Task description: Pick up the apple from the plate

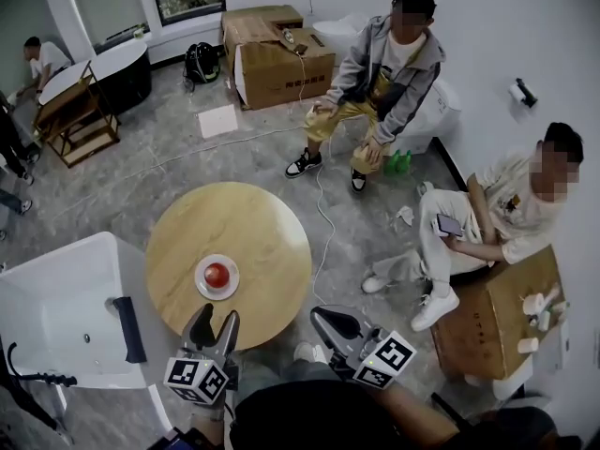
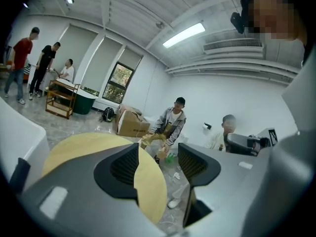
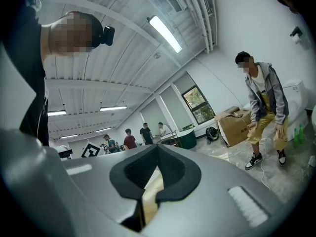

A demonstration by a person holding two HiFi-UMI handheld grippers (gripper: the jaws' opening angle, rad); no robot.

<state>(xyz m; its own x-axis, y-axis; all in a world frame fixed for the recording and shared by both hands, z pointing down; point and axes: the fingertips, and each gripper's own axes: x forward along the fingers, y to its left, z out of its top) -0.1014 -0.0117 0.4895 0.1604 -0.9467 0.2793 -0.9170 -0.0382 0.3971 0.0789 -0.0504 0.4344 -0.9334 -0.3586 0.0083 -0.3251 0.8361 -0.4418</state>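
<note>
A red apple [image 1: 217, 274] lies on a small white plate [image 1: 201, 287], near the front edge of a round wooden table [image 1: 253, 232]. My left gripper [image 1: 215, 319] hovers just in front of the plate at the table's near rim, jaws open and empty. In the left gripper view the open gripper [image 2: 158, 149] frames only the table [image 2: 84, 147]; the apple is hidden there. My right gripper [image 1: 325, 317] hangs off the table's front right edge. Its jaws [image 3: 158, 148] meet at the tips with nothing between them.
A white tub-like unit [image 1: 56, 307] stands left of the table. Two people [image 1: 384, 73] [image 1: 497, 214] sit at the right. A cardboard box [image 1: 502, 312] with cups is at the near right. More boxes [image 1: 277, 59] and a white cable [image 1: 323, 214] lie behind.
</note>
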